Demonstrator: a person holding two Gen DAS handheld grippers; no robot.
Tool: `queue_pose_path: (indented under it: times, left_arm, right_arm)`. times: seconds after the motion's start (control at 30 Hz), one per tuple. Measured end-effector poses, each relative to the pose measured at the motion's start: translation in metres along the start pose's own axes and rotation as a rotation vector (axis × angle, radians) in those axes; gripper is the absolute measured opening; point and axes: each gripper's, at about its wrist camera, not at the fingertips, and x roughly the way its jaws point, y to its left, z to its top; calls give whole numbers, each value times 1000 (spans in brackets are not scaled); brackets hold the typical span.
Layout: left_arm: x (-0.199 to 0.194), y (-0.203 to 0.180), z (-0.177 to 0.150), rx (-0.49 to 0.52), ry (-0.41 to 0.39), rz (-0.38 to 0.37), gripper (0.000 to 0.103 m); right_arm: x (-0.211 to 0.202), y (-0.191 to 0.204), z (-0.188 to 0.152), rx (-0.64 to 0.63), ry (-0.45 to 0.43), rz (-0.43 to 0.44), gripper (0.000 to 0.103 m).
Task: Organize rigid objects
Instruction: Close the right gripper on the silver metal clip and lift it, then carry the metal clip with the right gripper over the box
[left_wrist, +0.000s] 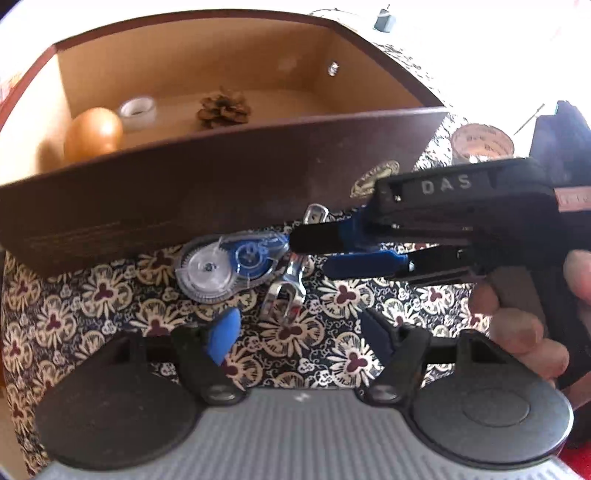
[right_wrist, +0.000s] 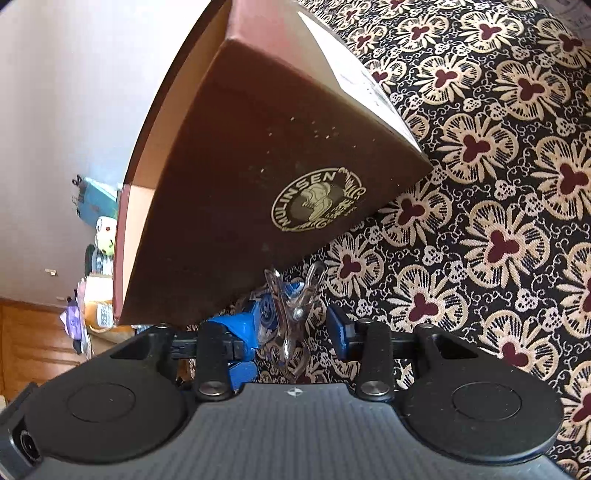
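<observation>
Metal clip (left_wrist: 286, 284) lies on the floral cloth (left_wrist: 92, 295) just outside the brown box's (left_wrist: 184, 199) front wall, beside the correction tape (left_wrist: 229, 264). Right gripper (right_wrist: 291, 332) jaws spread around the clip, not pinching. Left gripper (left_wrist: 299, 328) jaws spread, holding nothing. Pinecone (left_wrist: 223, 109), wooden egg (left_wrist: 94, 131), tape roll (left_wrist: 138, 110) inside box.

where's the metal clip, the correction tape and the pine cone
metal clip (left_wrist: 286, 291), left wrist view, on its shiny middle by the spring
correction tape (left_wrist: 229, 266), left wrist view, on its clear round casing
pine cone (left_wrist: 223, 108), left wrist view, on its scales, inside the box
</observation>
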Motion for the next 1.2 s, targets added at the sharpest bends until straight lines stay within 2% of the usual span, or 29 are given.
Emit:
queue_pose_path:
  times: [0.07, 0.17, 0.3, 0.37, 0.4, 0.57, 0.77, 0.83, 1.2]
  left_arm:
    - [1, -3, 0, 17, -12, 9, 76]
    - [0, -4, 1, 23, -42, -22, 76]
    - [5, 2, 3, -19, -37, -54, 76]
    - [7, 3, 4, -30, -43, -65, 67]
    - [8, 4, 4, -31, -41, -70, 59]
    - [14, 5, 4, -37, -39, -58, 51]
    - [19, 3, 5, -20, -36, -35, 31]
    - [20, 2, 6, -15, -30, -42, 20]
    - [12, 0, 2, 41, -20, -96, 18]
  right_arm:
    - [-1, -2, 1, 4, -1, 3, 23]
    - [1, -2, 2, 8, 13, 11, 23]
    - [9, 2, 4, 1, 63, 23, 20]
    - [9, 2, 5, -7, 61, 29, 19]
    - [9, 1, 5, -9, 54, 32, 19]
    - [13, 1, 11, -22, 43, 41, 15]
    - [19, 6, 8, -43, 52, 40, 8]
    - [19, 5, 5, -41, 46, 40, 7]
    - [-5, -10, -10, 27, -11, 54, 4]
